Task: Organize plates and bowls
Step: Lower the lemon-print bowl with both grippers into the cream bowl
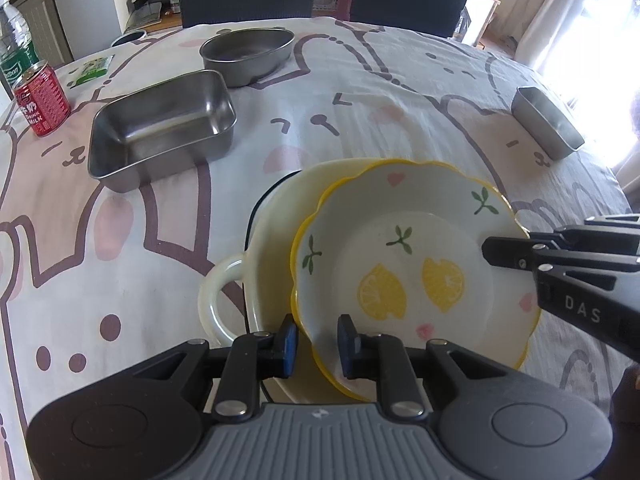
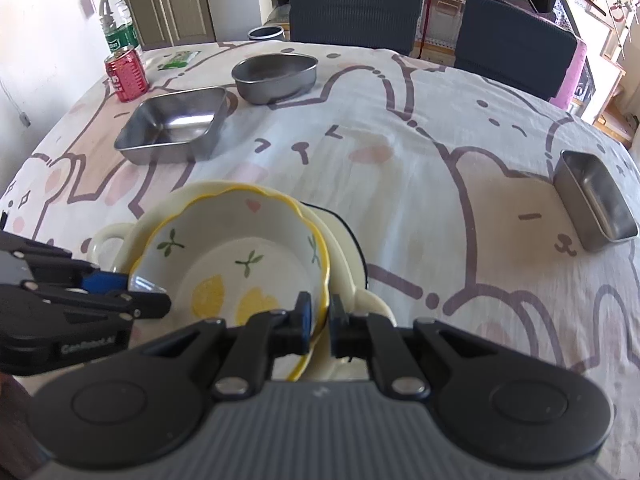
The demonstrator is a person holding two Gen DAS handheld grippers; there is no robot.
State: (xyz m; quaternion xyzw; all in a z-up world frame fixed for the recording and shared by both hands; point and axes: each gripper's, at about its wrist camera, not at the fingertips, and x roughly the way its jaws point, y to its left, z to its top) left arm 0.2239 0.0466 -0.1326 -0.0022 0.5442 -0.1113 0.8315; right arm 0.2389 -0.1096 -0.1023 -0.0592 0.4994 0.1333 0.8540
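A white bowl with lemon prints and a yellow scalloped rim (image 1: 400, 248) (image 2: 240, 248) sits tilted in a larger cream dish with loop handles (image 1: 272, 236) (image 2: 116, 236); whether it rests on the dish or hangs just above it does not show. My left gripper (image 1: 318, 344) (image 2: 140, 290) is shut on the bowl's near-left rim, with the rim between its blue pads (image 1: 290, 340). My right gripper (image 2: 320, 318) (image 1: 508, 242) is shut on the opposite rim, one pad inside the bowl and one outside.
On the cartoon-print tablecloth (image 1: 360, 100) stand a rectangular steel tray (image 1: 160, 128) (image 2: 176, 124), an oval steel pan (image 1: 248, 54) (image 2: 276, 72) and a small steel box (image 1: 548, 120) (image 2: 596, 196). A red can (image 1: 40, 100) and a water bottle (image 1: 14, 40) stand far left. Two dark chairs (image 2: 356, 4) line the far edge.
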